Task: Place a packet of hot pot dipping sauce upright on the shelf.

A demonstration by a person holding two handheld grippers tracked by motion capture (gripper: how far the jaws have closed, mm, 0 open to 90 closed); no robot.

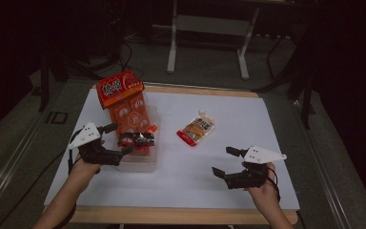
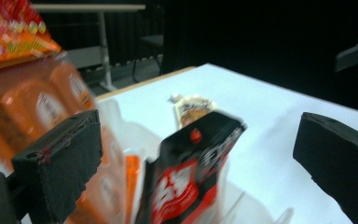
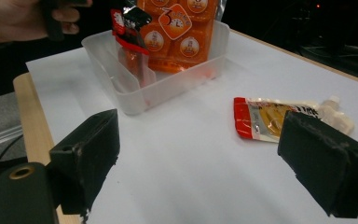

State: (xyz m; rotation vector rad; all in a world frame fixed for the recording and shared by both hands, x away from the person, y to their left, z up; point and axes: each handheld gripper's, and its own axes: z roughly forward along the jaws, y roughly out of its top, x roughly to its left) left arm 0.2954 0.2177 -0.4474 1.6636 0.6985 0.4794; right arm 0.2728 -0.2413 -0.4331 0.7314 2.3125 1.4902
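A clear plastic bin (image 1: pixel 140 164) stands at the left of the white table top. A big orange snack bag (image 1: pixel 124 98) leans upright in its far end, and a small black and red packet (image 1: pixel 142 139) stands in its near part. My left gripper (image 1: pixel 122 138) is open at the bin's left side. In the left gripper view the packet (image 2: pixel 191 182) stands between the wide jaws, and neither pad touches it. My right gripper (image 1: pixel 222 161) is open and empty near the front right. A red and yellow spouted pouch (image 3: pixel 270 121) lies flat just beyond its jaws.
The white sheet (image 1: pixel 248 119) lies on a wooden board whose edge (image 1: pixel 171 215) runs along the front. Grey floor surrounds the table, with a desk frame (image 1: pixel 207 28) behind. In the right gripper view, the bin (image 3: pixel 121 98) and the person's left hand (image 3: pixel 14 18) sit far left.
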